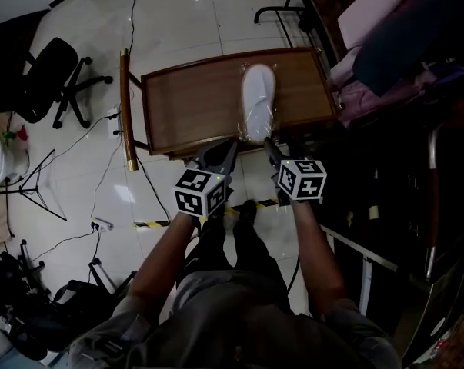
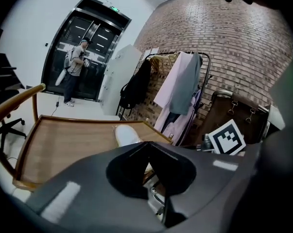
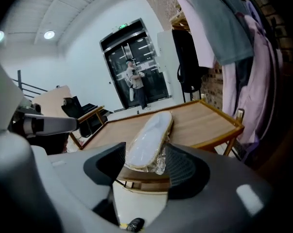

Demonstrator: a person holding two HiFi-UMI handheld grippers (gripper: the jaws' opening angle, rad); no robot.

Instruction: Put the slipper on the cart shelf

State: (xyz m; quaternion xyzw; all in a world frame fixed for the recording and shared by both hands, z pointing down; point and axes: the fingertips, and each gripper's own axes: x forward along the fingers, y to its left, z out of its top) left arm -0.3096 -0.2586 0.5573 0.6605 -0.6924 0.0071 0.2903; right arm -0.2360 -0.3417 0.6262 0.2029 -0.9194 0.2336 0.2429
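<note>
A white slipper (image 1: 258,102) wrapped in clear plastic lies flat on the wooden cart shelf (image 1: 193,106), toe pointing away from me. Its heel overhangs the near rim. My right gripper (image 1: 268,146) stands open at that heel. In the right gripper view the slipper (image 3: 148,140) sits between the jaws: there is a gap on the left, and the plastic brushes the right jaw. My left gripper (image 1: 228,146) hovers shut and empty at the shelf's near rim, just left of the slipper (image 2: 127,135). In the left gripper view its jaws meet in front of the shelf (image 2: 63,144).
The shelf has a raised rim (image 3: 204,125) all round. A clothes rack with hanging garments (image 2: 178,91) stands right of the cart. An office chair (image 1: 51,79), a tripod (image 1: 31,183) and cables are on the floor to the left. A person (image 2: 76,72) stands by the far glass doors.
</note>
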